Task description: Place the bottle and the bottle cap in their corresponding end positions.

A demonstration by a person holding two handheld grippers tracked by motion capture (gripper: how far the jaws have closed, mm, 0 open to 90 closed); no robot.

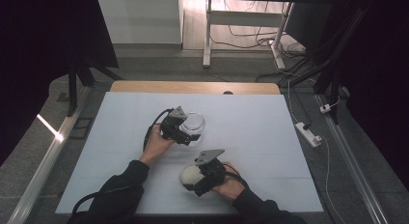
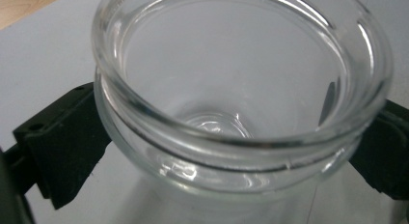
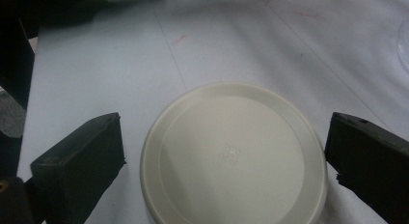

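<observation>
So the clear round glass jar point(image 1: 194, 123) stands upright, mouth open, near the middle of the pale blue-white surface point(image 1: 270, 137), and the left gripper point(image 1: 185, 134) has its jaws clamped on either side of it just under the thick rim; in the left gripper view the jar point(image 2: 241, 89) sits snug between both black pads. Nearer and a bit to the right, the cream round plastic lid point(image 1: 191, 175) lies flat on the surface. The right gripper point(image 1: 195, 183) hangs right over it with jaws spread wide, one each side of the lid point(image 3: 231, 156), a small gap left on each side.
</observation>
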